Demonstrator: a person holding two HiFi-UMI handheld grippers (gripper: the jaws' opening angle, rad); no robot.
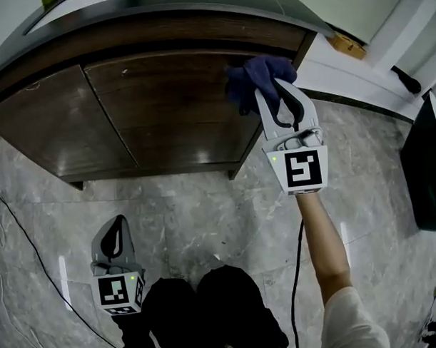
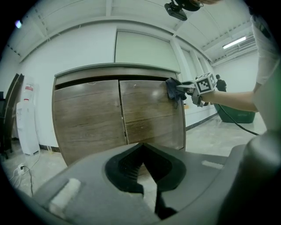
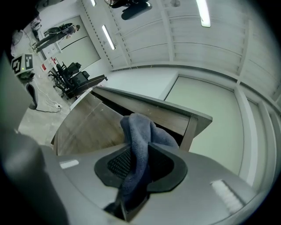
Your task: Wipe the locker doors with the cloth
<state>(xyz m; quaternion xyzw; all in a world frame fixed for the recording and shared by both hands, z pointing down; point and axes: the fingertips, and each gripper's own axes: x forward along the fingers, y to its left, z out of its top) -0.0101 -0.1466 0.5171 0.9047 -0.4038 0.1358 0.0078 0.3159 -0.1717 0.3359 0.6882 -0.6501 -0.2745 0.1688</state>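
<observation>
The cloth (image 1: pixel 261 79), dark blue and bunched, is clamped between the fingers (image 3: pixel 117 163) of the right gripper (image 1: pixel 276 96). We see its folds spill out beyond the fingertips, and a strip runs back between the pads toward the gripper's body. The jaws are closed onto it, parted only by the thickness of the fabric.

Just past those fingertips stand the locker doors (image 1: pixel 172 100), two brown wood-grain panels side by side. In the left gripper view the cloth (image 2: pixel 174 90) lies against the upper outer corner of the door nearer the right gripper, close under the locker's grey top (image 2: pixel 116 67). A bare forearm (image 1: pixel 324 237) stretches out behind this gripper.

The left gripper (image 1: pixel 118 227) hangs low and well back from the doors, over the pale marbled floor (image 1: pixel 205 206). In its own view its fingers (image 2: pixel 127 169) meet at the tips. We see nothing between them, only floor showing through the gap behind the tips. Both doors (image 2: pixel 88 118) stand ahead of these fingertips, apart from them. To the outer side of this gripper, a thin black cable (image 1: pixel 35 247) trails across the floor.
</observation>
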